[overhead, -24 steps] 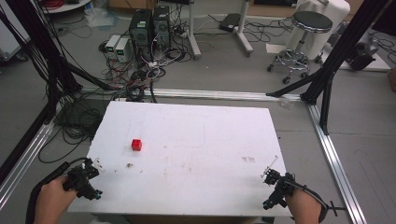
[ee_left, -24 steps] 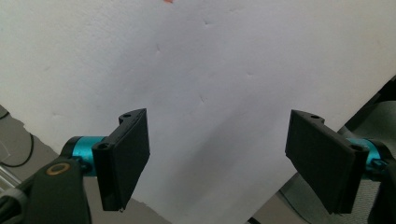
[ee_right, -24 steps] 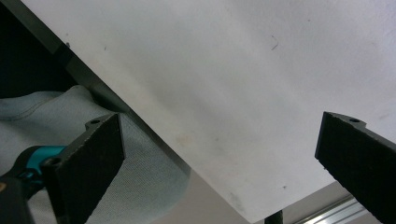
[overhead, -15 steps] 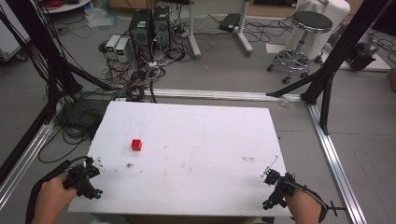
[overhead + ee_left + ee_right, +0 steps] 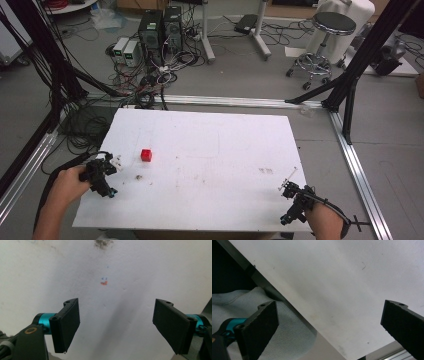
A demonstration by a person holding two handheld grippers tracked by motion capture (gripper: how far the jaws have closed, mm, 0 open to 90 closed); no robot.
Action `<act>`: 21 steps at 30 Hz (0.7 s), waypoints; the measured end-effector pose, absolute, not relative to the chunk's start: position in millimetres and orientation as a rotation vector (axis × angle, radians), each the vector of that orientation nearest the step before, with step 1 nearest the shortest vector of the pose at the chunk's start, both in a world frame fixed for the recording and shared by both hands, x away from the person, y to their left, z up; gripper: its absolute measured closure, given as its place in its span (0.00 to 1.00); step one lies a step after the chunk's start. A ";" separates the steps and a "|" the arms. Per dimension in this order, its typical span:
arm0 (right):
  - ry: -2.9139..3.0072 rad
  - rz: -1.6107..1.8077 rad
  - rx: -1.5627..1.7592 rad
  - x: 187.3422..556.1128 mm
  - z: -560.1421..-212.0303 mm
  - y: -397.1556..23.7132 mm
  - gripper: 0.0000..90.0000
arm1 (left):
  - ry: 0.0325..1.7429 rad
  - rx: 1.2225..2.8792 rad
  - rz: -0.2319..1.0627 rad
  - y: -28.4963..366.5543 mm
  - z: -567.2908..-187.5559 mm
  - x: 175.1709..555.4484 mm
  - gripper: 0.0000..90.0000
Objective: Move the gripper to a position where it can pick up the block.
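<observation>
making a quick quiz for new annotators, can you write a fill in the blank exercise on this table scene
1. The small cube on the white table is ____ in colour.
2. The cube lies nearer the ____ gripper than the other gripper.
3. In the left gripper view, the jaws stand ____, with nothing between them.
4. The round stool on the floor beyond the table has a ____ seat.

Missing words: red; left; open; black

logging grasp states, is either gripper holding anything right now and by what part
Nothing is held. The left gripper and right gripper both stand open over the white table; the red cube sits apart, untouched.
</observation>
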State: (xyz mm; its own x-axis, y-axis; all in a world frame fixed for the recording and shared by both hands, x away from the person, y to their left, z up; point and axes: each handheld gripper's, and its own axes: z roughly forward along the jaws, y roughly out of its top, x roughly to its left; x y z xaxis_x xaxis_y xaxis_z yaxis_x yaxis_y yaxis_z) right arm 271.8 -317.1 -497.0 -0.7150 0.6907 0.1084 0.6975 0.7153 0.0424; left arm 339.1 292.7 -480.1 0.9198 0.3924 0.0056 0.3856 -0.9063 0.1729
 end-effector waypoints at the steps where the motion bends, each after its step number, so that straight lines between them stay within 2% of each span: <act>1: -2.826 -0.120 -1.148 271.8 -497.2 -316.9 0.01 | 0.578 2.920 0.052 291.4 -480.0 342.9 0.25; 21: -2.812 -0.132 -1.159 268.7 -498.5 -322.7 0.01 | 0.320 3.039 0.047 268.5 -477.5 404.5 0.25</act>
